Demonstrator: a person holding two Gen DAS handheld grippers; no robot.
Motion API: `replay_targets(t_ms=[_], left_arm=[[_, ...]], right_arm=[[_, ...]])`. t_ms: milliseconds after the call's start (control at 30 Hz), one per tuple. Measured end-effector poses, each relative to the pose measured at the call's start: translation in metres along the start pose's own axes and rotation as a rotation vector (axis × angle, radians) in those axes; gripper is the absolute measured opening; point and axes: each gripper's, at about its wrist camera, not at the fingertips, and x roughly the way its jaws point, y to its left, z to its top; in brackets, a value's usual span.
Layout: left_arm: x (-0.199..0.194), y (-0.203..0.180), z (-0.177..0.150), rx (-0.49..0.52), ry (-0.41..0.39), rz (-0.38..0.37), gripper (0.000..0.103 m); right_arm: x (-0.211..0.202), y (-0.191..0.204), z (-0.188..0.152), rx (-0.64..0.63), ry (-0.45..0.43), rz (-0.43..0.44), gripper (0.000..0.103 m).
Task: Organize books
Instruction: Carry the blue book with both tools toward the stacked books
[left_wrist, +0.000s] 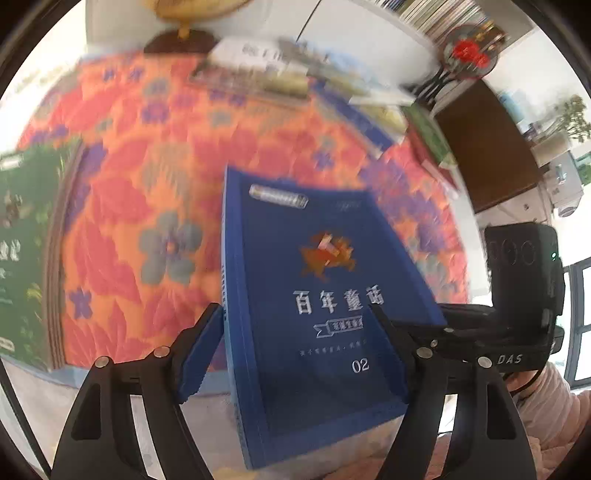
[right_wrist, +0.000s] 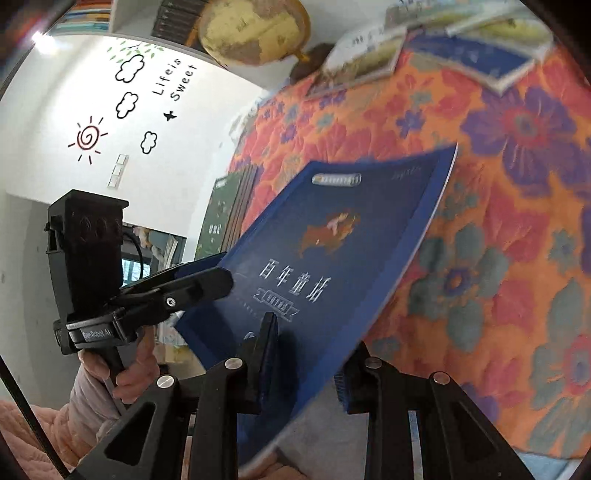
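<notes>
Blue book (left_wrist: 317, 295), cover marked "02", white lettering: held tilted in the air above the near edge of the floral quilt (left_wrist: 147, 192).
Left gripper (left_wrist: 295, 343): set wide across the book's width, one pad on the spine edge, the other on the opposite edge.
Right gripper (right_wrist: 306, 365): clamped on the book's near corner, jaws narrow.
Green books (left_wrist: 26, 251): stacked at the quilt's left edge.
Scattered books (left_wrist: 273, 74): far edge.
Globe (right_wrist: 255, 29): far corner.

book (left_wrist: 317, 295) above quilt (left_wrist: 155, 177) | stack (left_wrist: 26, 251) left — more books (left_wrist: 266, 70) behind
</notes>
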Motion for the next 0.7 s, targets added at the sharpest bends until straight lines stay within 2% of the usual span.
replay_targets(t_ms=[100, 200, 233, 333, 467, 567, 700], left_arm=[[0.022, 0.018, -0.009, -0.029, 0.079, -0.042, 0.069], [0.041, 0.034, -0.012, -0.040, 0.144, -0.021, 0.069], [0.046, 0.038, -0.012, -0.046, 0.157, -0.026, 0.069], [0.047, 0.048, -0.004, -0.069, 0.152, -0.103, 0.069], [0.051, 0.060, 0.006, -0.074, 0.144, -0.225, 0.067], [0.055, 0.073, 0.015, -0.143, 0.153, -0.314, 0.058], [0.058, 0.068, 0.022, -0.120, 0.164, -0.309, 0.054]], right_arm=[[0.008, -0.021, -0.006, 0.109, 0.012, -0.009, 0.028], [0.010, -0.052, -0.009, 0.242, 0.015, -0.070, 0.028], [0.006, -0.062, -0.009, 0.278, -0.009, -0.026, 0.028], [-0.007, -0.085, -0.003, 0.361, -0.067, 0.028, 0.027], [-0.004, -0.097, 0.014, 0.362, -0.067, 0.059, 0.023], [-0.001, -0.095, 0.023, 0.320, -0.040, 0.049, 0.019], [0.001, -0.094, 0.026, 0.314, -0.023, 0.058, 0.017]])
